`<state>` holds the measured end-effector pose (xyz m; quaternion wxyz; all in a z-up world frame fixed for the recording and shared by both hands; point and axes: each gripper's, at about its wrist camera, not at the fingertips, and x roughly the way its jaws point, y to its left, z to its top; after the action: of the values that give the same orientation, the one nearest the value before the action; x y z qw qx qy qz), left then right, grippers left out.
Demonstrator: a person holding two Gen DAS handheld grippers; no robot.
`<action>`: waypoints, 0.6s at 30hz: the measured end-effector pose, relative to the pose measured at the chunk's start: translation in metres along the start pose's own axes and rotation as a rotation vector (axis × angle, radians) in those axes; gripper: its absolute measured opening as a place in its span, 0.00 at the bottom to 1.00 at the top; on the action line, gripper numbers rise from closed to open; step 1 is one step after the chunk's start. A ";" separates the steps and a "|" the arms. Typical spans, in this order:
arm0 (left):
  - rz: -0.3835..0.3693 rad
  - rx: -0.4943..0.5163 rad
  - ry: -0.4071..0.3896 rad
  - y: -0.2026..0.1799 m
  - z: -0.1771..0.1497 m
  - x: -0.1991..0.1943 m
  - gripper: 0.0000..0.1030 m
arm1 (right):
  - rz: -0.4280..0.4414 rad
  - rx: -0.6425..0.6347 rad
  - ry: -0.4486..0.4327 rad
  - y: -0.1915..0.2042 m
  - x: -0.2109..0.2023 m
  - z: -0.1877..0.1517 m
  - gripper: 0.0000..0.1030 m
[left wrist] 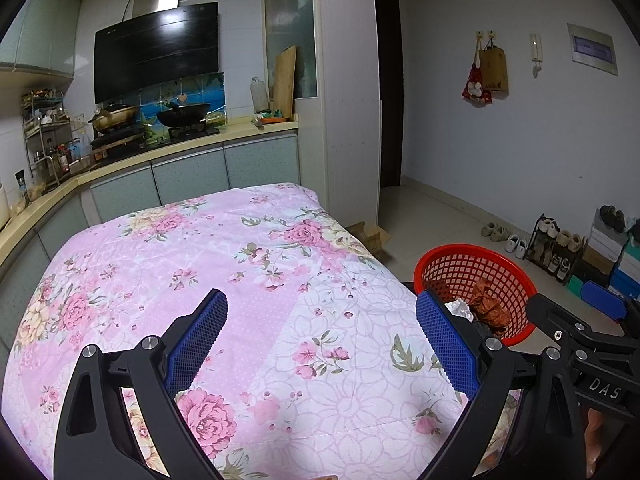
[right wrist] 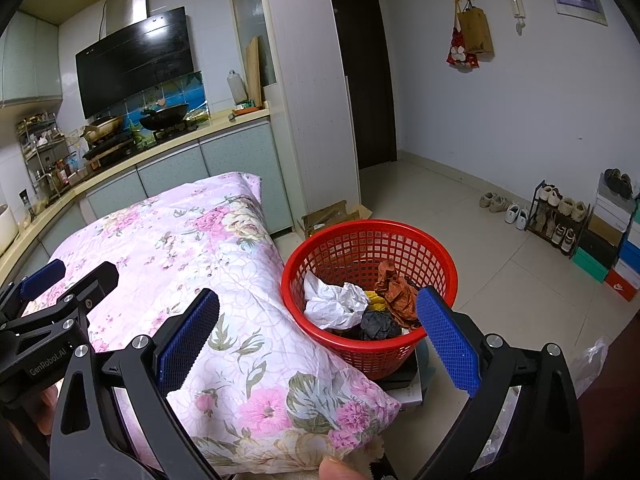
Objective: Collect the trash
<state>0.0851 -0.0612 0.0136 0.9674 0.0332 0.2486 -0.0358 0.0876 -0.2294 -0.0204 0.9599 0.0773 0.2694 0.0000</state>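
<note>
The left gripper [left wrist: 320, 340] hovers over the floral quilt [left wrist: 208, 264] with its jaws spread wide and nothing between the blue pads [left wrist: 196, 340]. The right gripper [right wrist: 320, 336] is likewise spread and empty, positioned over the quilt's near corner and the red basket [right wrist: 316, 252]. In the right wrist view the basket sits between 12 and 1 o'clock, just beside the quilt edge; in the left wrist view it lies at about 2 o'clock, partly hidden behind the right-hand pad. The basket rests on a dark flat object [right wrist: 404, 372] whose nature cannot be determined. The trash is inside the basket: white crumpled paper [right wrist: 336, 304] at the basket's 9 o'clock, a brown crumpled wrapper [right wrist: 394, 290] at 2 o'clock, a dark wad [right wrist: 378, 326] at 6 o'clock and a yellow scrap [right wrist: 376, 299] at centre. No loose trash is visible on the quilt surface, so collection appears largely complete, though areas behind the grippers are hidden. Hazards: the basket is light and stands on a raised base; a sideways knock from the right gripper could probably tip it and spill the contents toward 3 o'clock. The soft quilt could snag on a pad if a closing grasp is made too low. The crumpled paper sits near the rim and may fall out if disturbed.
</note>
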 end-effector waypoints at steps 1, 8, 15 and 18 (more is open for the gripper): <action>0.000 0.000 0.000 0.000 0.000 0.000 0.89 | 0.000 -0.001 0.001 0.000 0.000 -0.001 0.93; -0.002 0.001 0.001 -0.001 -0.001 0.000 0.89 | 0.000 0.001 0.002 0.000 0.000 -0.001 0.93; -0.001 0.003 0.001 -0.002 -0.001 0.001 0.89 | 0.000 0.001 0.003 -0.001 0.000 -0.001 0.93; -0.001 0.003 -0.002 -0.002 -0.001 0.001 0.89 | -0.001 0.000 0.002 0.000 0.000 -0.001 0.93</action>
<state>0.0852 -0.0636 0.0122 0.9676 0.0345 0.2476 -0.0365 0.0874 -0.2296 -0.0213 0.9596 0.0772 0.2705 -0.0003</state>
